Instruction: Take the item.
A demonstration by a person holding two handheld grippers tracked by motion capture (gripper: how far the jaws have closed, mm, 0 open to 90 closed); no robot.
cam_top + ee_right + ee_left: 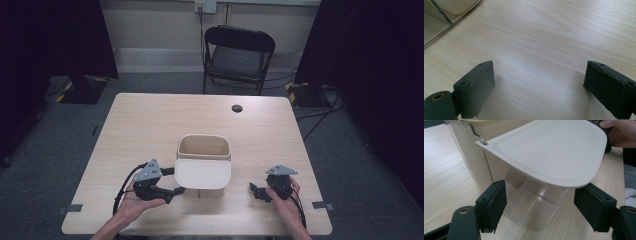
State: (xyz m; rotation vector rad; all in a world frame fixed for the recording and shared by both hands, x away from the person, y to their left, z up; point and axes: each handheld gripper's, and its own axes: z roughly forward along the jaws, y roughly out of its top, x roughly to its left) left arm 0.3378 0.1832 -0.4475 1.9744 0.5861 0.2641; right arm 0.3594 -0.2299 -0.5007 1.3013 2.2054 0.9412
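From the high view you look forward and down over your own side of the table (150, 120), your forearms entering at the bottom, a chair (239, 55) beyond the far edge. The left gripper view sits low and very close to the bin (474, 150), looking along its jaws under the flat lid (554, 147); your other hand (621, 132) shows at its top right corner. The right gripper view hangs close over bare tabletop (549, 37), angled down, with the bin (439, 20) just at its top left corner. All three views share the bin and the wood around it.
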